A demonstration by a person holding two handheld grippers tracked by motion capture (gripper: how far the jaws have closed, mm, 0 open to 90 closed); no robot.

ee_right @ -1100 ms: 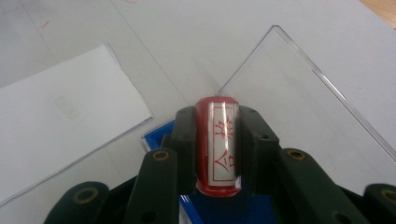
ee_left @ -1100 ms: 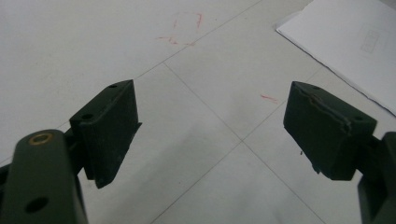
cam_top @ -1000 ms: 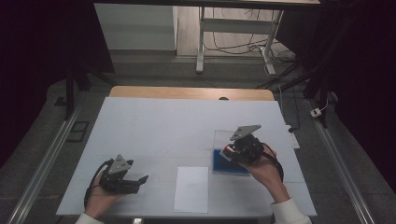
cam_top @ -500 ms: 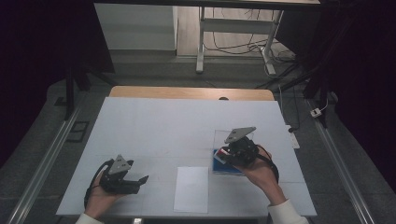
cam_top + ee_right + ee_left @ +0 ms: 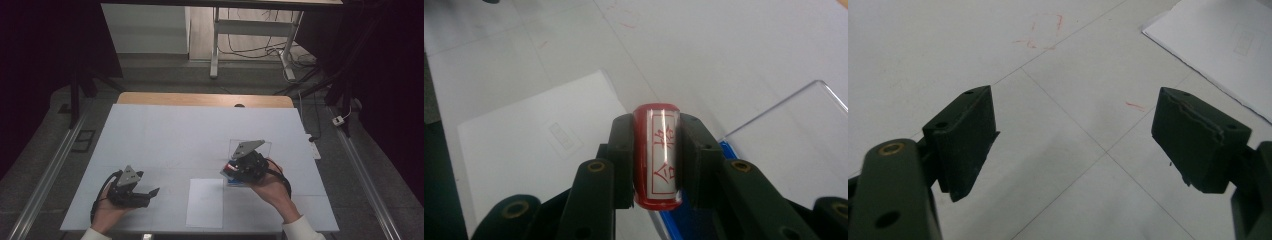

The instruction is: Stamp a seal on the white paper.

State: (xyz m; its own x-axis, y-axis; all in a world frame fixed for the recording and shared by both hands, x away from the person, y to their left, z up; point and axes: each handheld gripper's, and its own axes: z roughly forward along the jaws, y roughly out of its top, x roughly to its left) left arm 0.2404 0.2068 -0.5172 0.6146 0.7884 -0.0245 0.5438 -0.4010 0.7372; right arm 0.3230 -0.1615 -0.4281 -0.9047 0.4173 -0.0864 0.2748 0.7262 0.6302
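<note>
Red-cased, with red characters on its white face, a stamp is clamped between the fingers of the right gripper, held above the near right of the white surface, over a blue pad. A paper sheet lies near centre. The left gripper is held near left, fingers spread wide

The right gripper has slid a bit left and toward the person over the last second, so it now sits over the near-left corner of the blue tray, closer to the paper. The right hand moved with it. It's clamped on a red stamp, lifted above the tabletop.
</note>
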